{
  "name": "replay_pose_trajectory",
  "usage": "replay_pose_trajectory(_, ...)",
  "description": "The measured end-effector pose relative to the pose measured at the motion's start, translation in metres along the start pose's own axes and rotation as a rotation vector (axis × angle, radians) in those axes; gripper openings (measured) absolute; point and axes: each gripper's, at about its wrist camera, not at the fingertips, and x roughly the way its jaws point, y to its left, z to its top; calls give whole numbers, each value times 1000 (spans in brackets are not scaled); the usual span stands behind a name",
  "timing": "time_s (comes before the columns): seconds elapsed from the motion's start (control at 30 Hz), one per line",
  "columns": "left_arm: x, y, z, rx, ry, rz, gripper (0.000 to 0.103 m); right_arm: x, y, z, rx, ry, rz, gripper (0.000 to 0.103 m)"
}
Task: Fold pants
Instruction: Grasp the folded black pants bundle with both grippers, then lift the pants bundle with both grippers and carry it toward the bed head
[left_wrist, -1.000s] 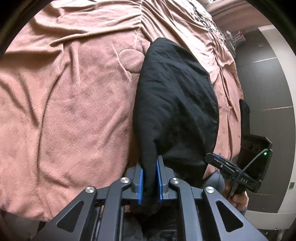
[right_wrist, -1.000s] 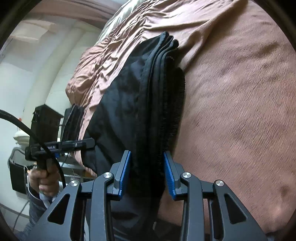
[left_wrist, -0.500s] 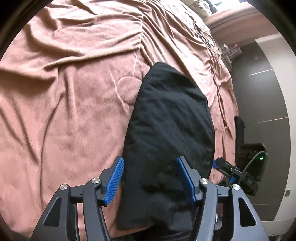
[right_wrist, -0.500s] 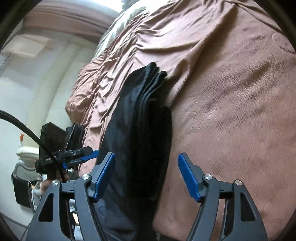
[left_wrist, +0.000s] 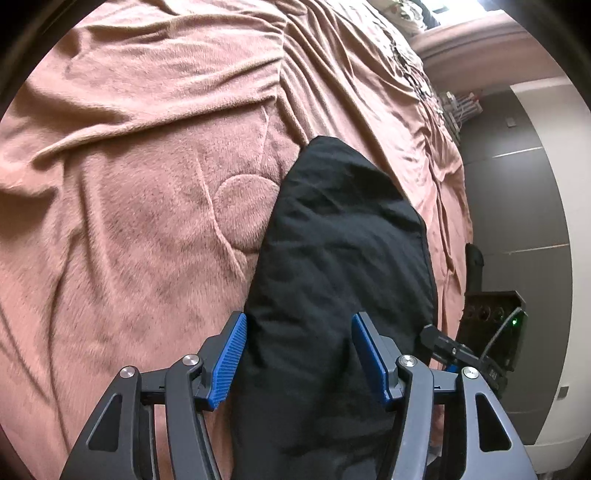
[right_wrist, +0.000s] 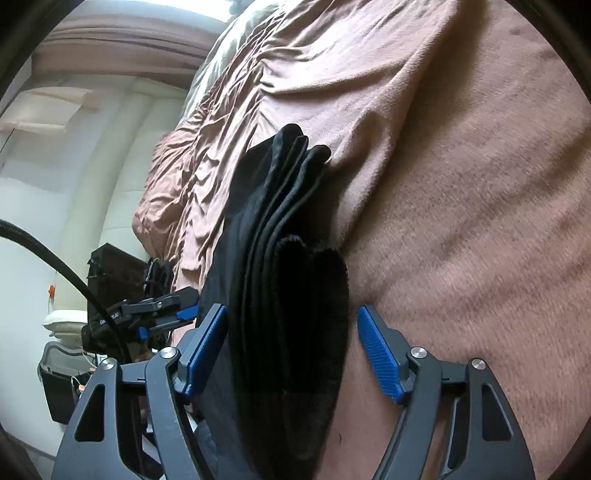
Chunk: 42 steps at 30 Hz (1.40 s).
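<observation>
1. On the pink fleece blanket (left_wrist: 140, 229) the black pants (left_wrist: 343, 266) lie as a folded bundle near the bed's edge.
2. Change: one second ago both claws pinched the cloth; now the left gripper (left_wrist: 297, 360) and right gripper (right_wrist: 291, 352) stand spread wide, jaws either side of the bundle, nothing held. Judgement: the last fold has been released; the task looks nearly or fully done.
3. Edges: the right wrist view shows stacked layers (right_wrist: 291, 192) roughly aligned, fuzzy inner lining exposed at the near end.
4. Room: open blanket lies beside the bundle on the inner side; on the other side the bed drops off toward a dark box (left_wrist: 491, 325). The grippers face each other across the bundle.
</observation>
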Motion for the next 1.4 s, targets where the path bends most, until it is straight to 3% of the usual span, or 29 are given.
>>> replay_pose_trajectory(0.4,22,8,25,-22,-4,-45,46,17,5,9,-29,12,8,69)
replay_pose_trajectory(0.6,24,-4,24,12,-13,-39,15,16,10,7,-41,22,-40,35)
replay_pose_trajectory(0.97,-19,-34,8,94,-116,-84,9,-16,49,-11,-146,-49,-80,27)
replay_pose_trajectory(1.4,-98,-77,-42,192,-307,-135,8,-79,108,-58,-327,-180,-76,24)
